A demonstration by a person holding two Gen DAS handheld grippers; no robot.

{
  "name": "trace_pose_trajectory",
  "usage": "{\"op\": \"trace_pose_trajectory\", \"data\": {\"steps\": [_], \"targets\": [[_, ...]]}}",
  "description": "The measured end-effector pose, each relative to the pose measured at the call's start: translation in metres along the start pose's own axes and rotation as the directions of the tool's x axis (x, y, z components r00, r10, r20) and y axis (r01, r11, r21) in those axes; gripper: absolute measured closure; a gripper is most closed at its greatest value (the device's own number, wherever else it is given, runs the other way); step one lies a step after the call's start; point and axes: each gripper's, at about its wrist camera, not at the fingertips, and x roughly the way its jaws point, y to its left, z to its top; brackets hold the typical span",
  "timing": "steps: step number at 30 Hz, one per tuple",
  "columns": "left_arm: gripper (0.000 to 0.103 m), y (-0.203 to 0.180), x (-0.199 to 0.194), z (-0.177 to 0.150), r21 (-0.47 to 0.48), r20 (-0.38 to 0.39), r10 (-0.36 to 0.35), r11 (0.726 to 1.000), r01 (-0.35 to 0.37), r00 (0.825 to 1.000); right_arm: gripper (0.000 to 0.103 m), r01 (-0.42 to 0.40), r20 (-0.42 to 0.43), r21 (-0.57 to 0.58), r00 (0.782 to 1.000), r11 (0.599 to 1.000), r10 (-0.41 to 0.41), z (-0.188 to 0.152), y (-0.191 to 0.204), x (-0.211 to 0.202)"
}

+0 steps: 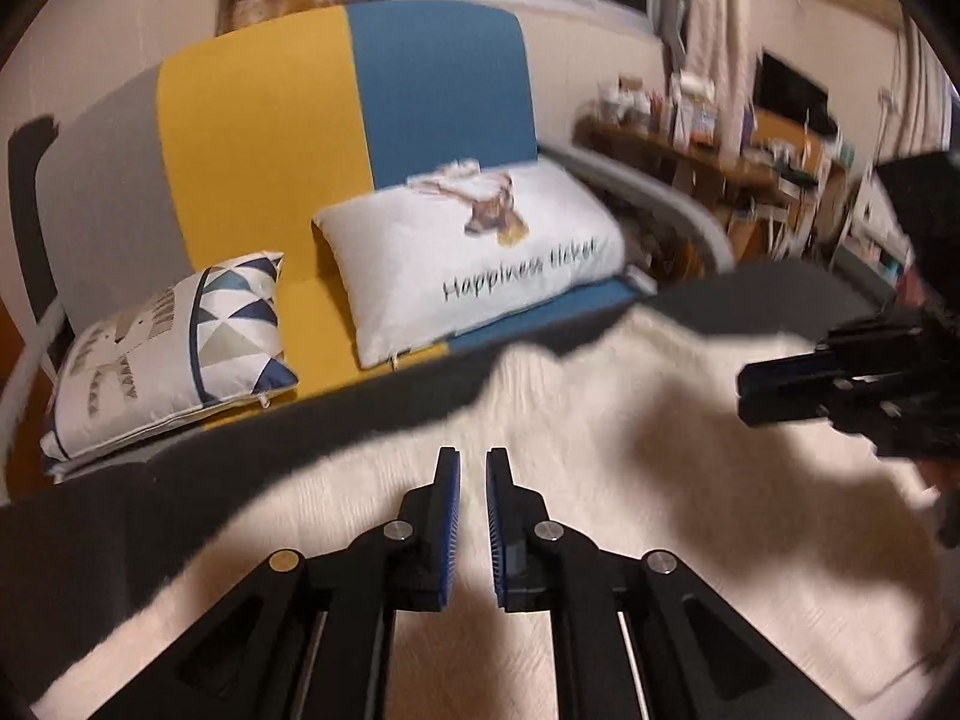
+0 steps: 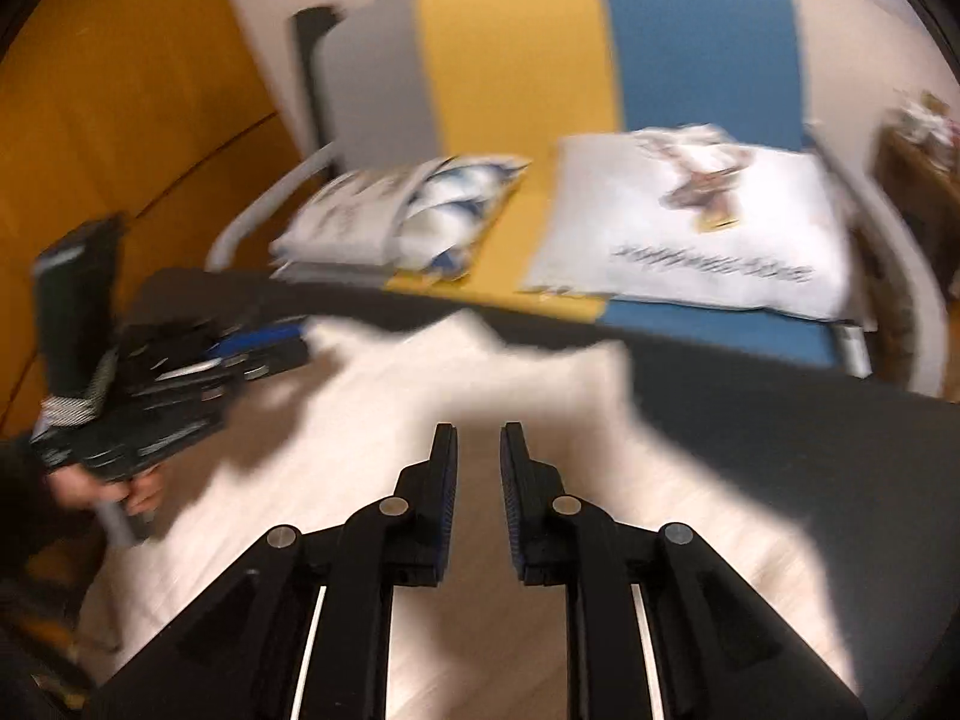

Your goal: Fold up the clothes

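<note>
the left gripper (image 1: 473, 468) hovers over the cream garment (image 1: 600, 450), fingers parted by a narrow gap with nothing between them. the right gripper (image 2: 479, 444) is likewise slightly open and empty above the same garment (image 2: 384, 420), which lies spread on a dark table (image 2: 810, 450) beneath both (the right view is blurred). beyond the fingertips stands a sofa (image 1: 360, 120) with two pillows (image 1: 480, 252).

The left gripper (image 1: 473, 462) hangs over a cream garment (image 1: 600, 450), jaws slightly apart and empty. The right gripper (image 1: 747, 393) hovers beside.
</note>
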Motion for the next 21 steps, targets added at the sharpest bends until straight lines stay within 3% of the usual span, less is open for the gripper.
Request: {"op": "trace_pose_trajectory", "data": {"steps": [3,6,9,10,12,13,14,17,21], "targets": [[0.091,0.006,0.018,-0.016,-0.010,-0.061,0.067,0.998,-0.067,0.996,0.087,0.035,-0.064,-0.039,0.997,0.999,-0.038,-0.018,0.014,0.020],[0.092,0.022,0.021,-0.016,-0.103,-0.072,0.046,0.993,-0.053,0.996,0.087,0.088,-0.061,-0.044,0.994,0.995,-0.091,-0.035,0.016,0.036],[0.091,0.024,0.017,-0.015,-0.136,-0.090,0.072,0.987,-0.084,0.993,0.089,0.101,-0.048,0.034,0.994,0.994,-0.099,-0.034,0.012,0.034],[0.092,0.020,0.008,-0.016,-0.147,-0.087,0.062,0.986,-0.075,0.994,0.086,0.087,-0.042,0.078,0.996,0.993,-0.084,-0.033,0.012,0.026],[0.091,0.010,-0.015,-0.020,-0.169,-0.062,0.018,0.985,-0.028,0.998,0.086,0.028,0.017,0.155,0.999,0.988,-0.031,-0.038,0.014,0.000],[0.091,0.005,-0.025,-0.024,-0.172,-0.047,-0.008,0.985,0.000,0.999,0.085,-0.051,0.075,0.212,0.997,0.976,0.036,-0.048,0.014,-0.023],[0.091,-0.004,-0.039,-0.030,-0.166,-0.033,-0.041,0.986,0.035,0.999,0.079,-0.110,0.118,0.273,0.990,0.956,0.080,-0.066,0.009,-0.047],[0.090,-0.030,-0.072,-0.052,-0.137,-0.021,-0.133,0.982,0.129,0.991,0.063,-0.194,0.210,0.425,0.971,0.884,0.112,-0.127,-0.010,-0.118],[0.090,-0.067,-0.112,-0.094,-0.113,-0.030,-0.226,0.969,0.221,0.974,0.063,-0.029,0.172,0.593,0.981,0.804,-0.091,-0.216,-0.028,-0.198]]}}
